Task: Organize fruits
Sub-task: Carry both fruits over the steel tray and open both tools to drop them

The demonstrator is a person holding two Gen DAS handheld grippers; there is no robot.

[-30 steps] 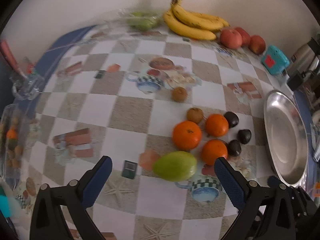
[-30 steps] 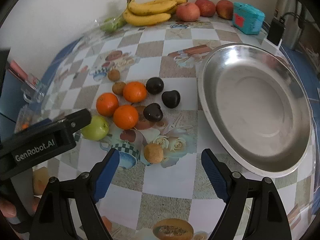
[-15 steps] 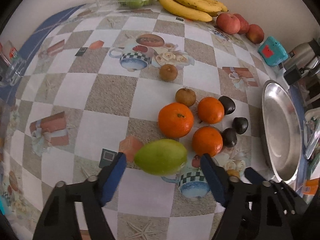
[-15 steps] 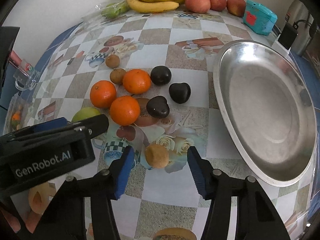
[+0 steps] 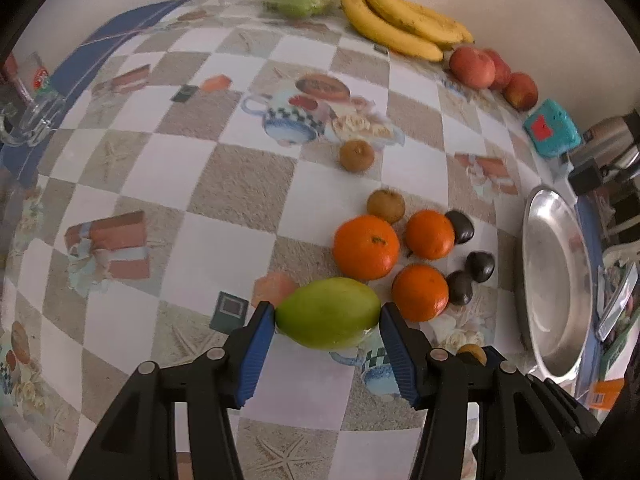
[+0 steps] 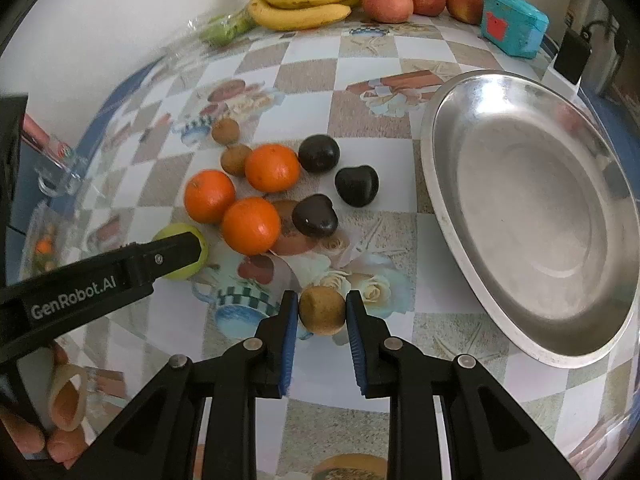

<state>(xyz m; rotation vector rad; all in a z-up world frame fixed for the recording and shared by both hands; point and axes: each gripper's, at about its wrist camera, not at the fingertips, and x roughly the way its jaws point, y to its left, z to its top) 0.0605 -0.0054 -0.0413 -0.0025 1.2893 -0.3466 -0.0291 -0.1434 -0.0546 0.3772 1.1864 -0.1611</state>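
Checked cloth with teapot and gift-box prints covers the worktop (image 5: 224, 184), which runs back to a pale wall. Biggest thing on it is the steel dish (image 6: 532, 216), lying bare at the right side. Along the far edge lie a bunch of bananas (image 6: 308, 0), three red apples (image 6: 416, 0) and a small teal box (image 6: 512, 22). In the middle sit three oranges (image 6: 248, 192), three dark round fruits (image 6: 336, 188) and two small brown ones (image 6: 232, 148).

A second ago both grippers hung wide apart above the fruit; now each has closed in on one piece. The left gripper (image 5: 327, 318) is closing its blue fingers (image 5: 258, 346) on the green mango (image 5: 328, 314), which lies on the worktop just near of the oranges; both pads already touch its two ends. The right gripper (image 6: 322, 312) has clenched as far as it goes on the small brown fruit (image 6: 322, 310), which rests on the flower print, near of the dark fruits and left of the dish.

Neither fruit has left the cloth. Judging by this, the reaching is done and both grasps look made, so lifting and carrying to the dish seems next. The mango, long and smooth and pinched end to end, may pivot or slip if the grip stays light.
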